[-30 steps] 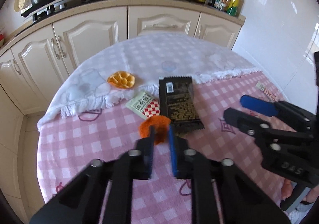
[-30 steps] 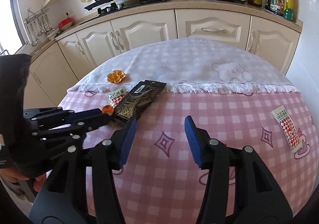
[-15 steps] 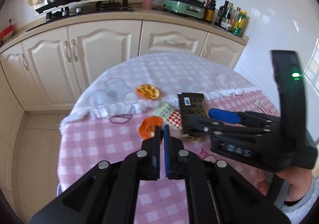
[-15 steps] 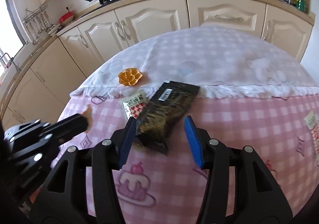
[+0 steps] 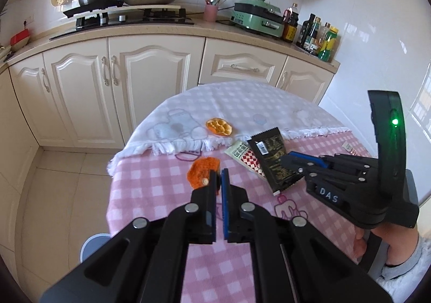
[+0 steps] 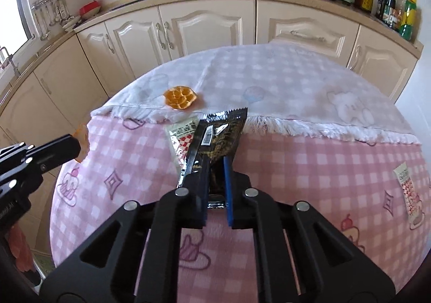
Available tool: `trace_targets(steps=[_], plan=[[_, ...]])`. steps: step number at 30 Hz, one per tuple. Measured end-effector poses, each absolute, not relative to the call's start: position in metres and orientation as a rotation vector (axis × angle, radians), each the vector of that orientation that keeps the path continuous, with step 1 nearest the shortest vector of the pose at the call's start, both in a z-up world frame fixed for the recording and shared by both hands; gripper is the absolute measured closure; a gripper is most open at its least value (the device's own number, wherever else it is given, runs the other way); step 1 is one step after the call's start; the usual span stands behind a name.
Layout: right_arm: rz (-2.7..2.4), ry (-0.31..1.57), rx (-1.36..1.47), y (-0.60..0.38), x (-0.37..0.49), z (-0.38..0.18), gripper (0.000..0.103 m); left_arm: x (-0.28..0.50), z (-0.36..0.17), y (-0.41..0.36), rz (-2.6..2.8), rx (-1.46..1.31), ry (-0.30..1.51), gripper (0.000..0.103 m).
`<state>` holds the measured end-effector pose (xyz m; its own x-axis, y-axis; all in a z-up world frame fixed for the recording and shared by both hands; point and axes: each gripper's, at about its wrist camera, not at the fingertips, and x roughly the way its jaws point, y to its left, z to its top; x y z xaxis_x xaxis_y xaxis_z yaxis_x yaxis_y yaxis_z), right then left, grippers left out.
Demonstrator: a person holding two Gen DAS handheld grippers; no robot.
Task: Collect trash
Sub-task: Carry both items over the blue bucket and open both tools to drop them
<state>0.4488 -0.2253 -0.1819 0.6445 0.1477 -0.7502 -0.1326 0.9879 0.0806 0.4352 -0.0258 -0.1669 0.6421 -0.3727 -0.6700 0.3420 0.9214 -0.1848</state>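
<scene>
Left gripper, lower centre of its view: jaws pressed together, pinching a ragged orange peel lifted off the pink checked cloth. Right gripper, centre frame: jaws closing on a glossy black snack wrapper with gold print and barcode, its far end over a red-checked sachet.

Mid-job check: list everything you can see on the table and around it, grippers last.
black snack wrapper: 1, black and gold, between right gripper's closing jaws
orange peel piece: 1, orange, pinched by left gripper
orange peel cup: 1, orange, on white cloth
checked sachets: 2, red-white, one under the wrapper, one at right edge
table: 1, pink check cloth
left gripper: 1, black, shut
right gripper: 1, black, closing
</scene>
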Motion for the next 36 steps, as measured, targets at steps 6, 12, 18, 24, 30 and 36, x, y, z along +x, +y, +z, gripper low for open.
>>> trace_targets(steps=[6, 12, 18, 24, 30, 36], plan=[[0.192, 0.810, -0.004, -0.202, 0.424, -0.159, 0.095, 0.414, -0.159, 0.001, -0.387, -0.067, 0.755, 0.100], [0.300, 0.769, -0.038, -0.147, 0.401, -0.136, 0.095, 0.391, -0.152, 0.043, -0.341, -0.098, 0.735, 0.100], [0.444, 0.768, -0.090, -0.063, 0.386, -0.132, 0.096, 0.370, -0.158, 0.107, -0.255, -0.121, 0.748, 0.100], [0.567, 0.813, -0.143, 0.019, 0.385, -0.153, 0.097, 0.358, -0.179, 0.183, -0.148, -0.163, 0.793, 0.100], [0.652, 0.877, -0.189, 0.087, 0.396, -0.187, 0.101, 0.364, -0.212, 0.244, -0.069, -0.209, 0.854, 0.100], [0.683, 0.940, -0.214, 0.132, 0.424, -0.224, 0.101, 0.385, -0.251, 0.280, -0.023, -0.245, 0.912, 0.100]])
